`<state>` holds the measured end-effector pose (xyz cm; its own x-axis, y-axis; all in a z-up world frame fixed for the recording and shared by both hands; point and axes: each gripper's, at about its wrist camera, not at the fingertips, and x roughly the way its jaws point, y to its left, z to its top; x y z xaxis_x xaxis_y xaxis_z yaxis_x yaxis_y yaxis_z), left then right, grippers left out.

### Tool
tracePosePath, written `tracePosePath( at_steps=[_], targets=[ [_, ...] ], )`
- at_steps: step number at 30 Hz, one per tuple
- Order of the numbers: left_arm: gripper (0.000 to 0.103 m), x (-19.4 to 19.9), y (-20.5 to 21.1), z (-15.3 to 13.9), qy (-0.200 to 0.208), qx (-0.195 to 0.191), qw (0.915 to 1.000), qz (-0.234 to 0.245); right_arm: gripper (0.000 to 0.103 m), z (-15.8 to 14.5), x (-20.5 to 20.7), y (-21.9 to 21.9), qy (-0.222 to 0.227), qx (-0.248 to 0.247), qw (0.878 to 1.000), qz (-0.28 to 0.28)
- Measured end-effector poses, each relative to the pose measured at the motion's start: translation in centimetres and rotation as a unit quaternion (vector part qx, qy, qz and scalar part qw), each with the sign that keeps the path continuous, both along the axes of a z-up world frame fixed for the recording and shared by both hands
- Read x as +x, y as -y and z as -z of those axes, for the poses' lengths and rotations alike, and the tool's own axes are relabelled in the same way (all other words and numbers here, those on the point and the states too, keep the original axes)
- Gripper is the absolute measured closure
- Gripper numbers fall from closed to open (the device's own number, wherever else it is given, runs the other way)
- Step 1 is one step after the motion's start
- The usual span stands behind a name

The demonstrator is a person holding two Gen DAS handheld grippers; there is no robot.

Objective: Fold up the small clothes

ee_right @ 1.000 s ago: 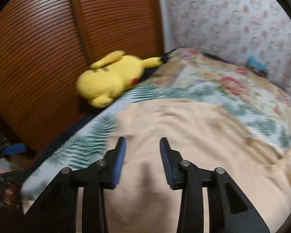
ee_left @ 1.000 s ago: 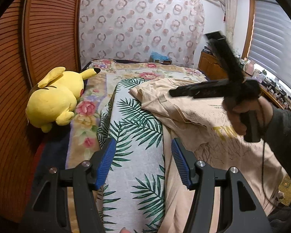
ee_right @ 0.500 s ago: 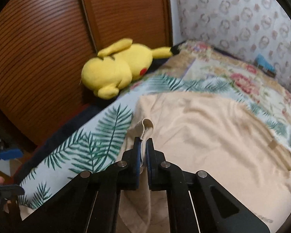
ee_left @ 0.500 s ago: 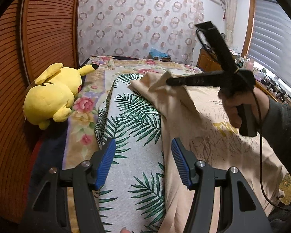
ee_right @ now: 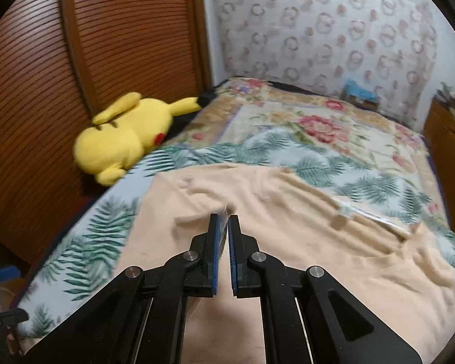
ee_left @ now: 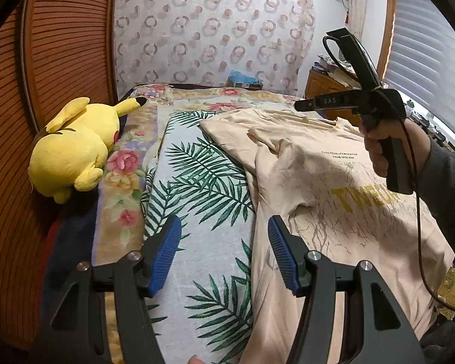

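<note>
A beige T-shirt (ee_left: 318, 182) with yellow lettering lies spread on the bed, its left sleeve folded in over the chest. It also shows in the right wrist view (ee_right: 288, 242). My left gripper (ee_left: 224, 251) is open and empty, low over the shirt's left edge. My right gripper (ee_right: 224, 221) is shut with nothing between its pads, raised above the shirt's upper part. In the left wrist view the right gripper (ee_left: 300, 104) hangs above the shirt's collar area, held in a hand.
A yellow plush toy (ee_left: 72, 148) lies at the bed's left edge by the wooden slatted wall (ee_left: 12, 121). The palm-leaf bedspread (ee_left: 203, 188) lies under the shirt. A wooden dresser (ee_left: 324, 88) stands at the far right.
My right gripper was shut on the shirt's sleeve and lifted it; the sleeve now lies folded on the shirt and the gripper has risen and moved right. My left gripper stayed open.
</note>
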<state>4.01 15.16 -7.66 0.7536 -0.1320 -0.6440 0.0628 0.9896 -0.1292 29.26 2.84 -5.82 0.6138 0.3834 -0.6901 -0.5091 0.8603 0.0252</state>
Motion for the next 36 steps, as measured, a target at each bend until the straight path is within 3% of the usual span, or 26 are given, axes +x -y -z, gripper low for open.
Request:
tracePosePath(
  at_steps=[1, 3, 11, 18, 22, 32, 34, 36],
  targets=[
    [0.044, 0.2, 0.1, 0.0, -0.001, 0.0, 1.0, 0.001, 0.099, -0.1, 0.3, 0.5, -0.005, 0.003, 1.0, 0.011],
    [0.044, 0.6, 0.3, 0.0, -0.003, 0.0, 1.0, 0.005, 0.085, -0.1, 0.9, 1.7, -0.012, -0.007, 0.999, 0.033],
    [0.045, 4.8, 0.7, -0.2, -0.016, 0.02, 0.9996, 0.013, 0.073, -0.5, -1.2, 4.7, -0.014, 0.002, 1.0, -0.009],
    [0.045, 11.0, 0.4, 0.3, -0.048, 0.025, 0.9983, 0.02, 0.073, 1.2, -2.4, 5.4, -0.031, 0.01, 0.998, -0.058],
    [0.045, 14.0, 0.0, 0.9, -0.062, 0.031, 0.9974, 0.02, 0.073, 2.1, -1.1, 4.2, -0.048, 0.027, 0.995, -0.089],
    [0.045, 18.5, -1.0, 2.7, -0.088, 0.032, 0.9951, 0.031, 0.073, 5.1, 3.0, 0.2, -0.069, -0.003, 0.99, -0.12],
    [0.045, 19.2, -1.2, 3.0, -0.093, 0.026, 0.9947, 0.035, 0.079, 5.2, 3.0, -0.2, -0.07, -0.001, 0.988, -0.137],
    [0.045, 19.8, -1.3, 3.2, -0.098, 0.027, 0.9942, 0.038, 0.095, 5.4, 2.4, -0.6, -0.065, -0.012, 0.984, -0.163]
  ],
)
